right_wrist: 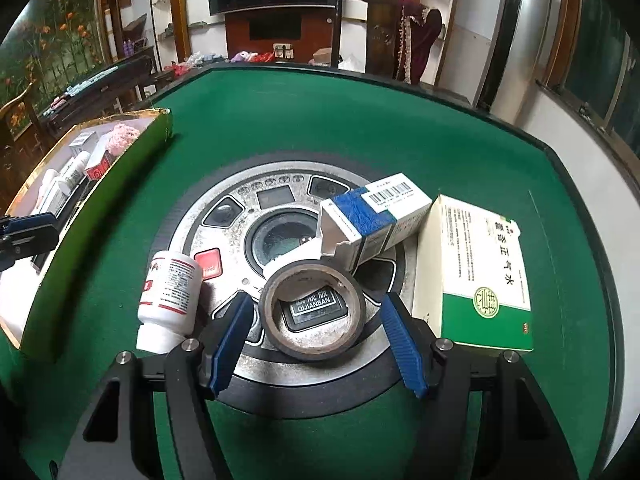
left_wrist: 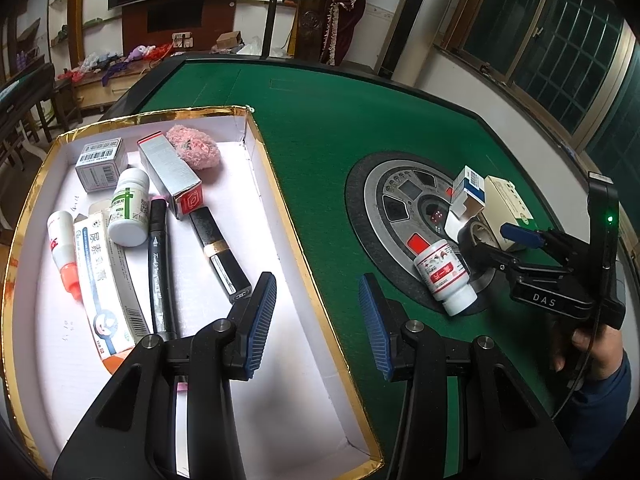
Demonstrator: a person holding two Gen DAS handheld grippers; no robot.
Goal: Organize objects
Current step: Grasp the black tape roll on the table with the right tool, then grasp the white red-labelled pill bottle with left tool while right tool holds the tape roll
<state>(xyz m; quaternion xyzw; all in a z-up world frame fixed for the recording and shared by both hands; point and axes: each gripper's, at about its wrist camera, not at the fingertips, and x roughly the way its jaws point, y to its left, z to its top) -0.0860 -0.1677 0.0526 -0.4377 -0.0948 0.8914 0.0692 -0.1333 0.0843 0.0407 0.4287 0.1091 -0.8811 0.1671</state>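
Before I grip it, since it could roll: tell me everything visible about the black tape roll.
The black tape roll is a dark ring with a worn brownish core, hollow, lying flat on the table's round metal console. A white flap of the blue-and-white box overlaps its far rim. The right gripper straddles it, pads clear of it.

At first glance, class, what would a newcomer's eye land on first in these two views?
Probably the roll of black tape, lying flat on the round metal panel in the green table's middle, with the right gripper open around it, pads clear. Next, the gold-edged box on the left, already filled with bottles, cartons and a pink fluffy thing.
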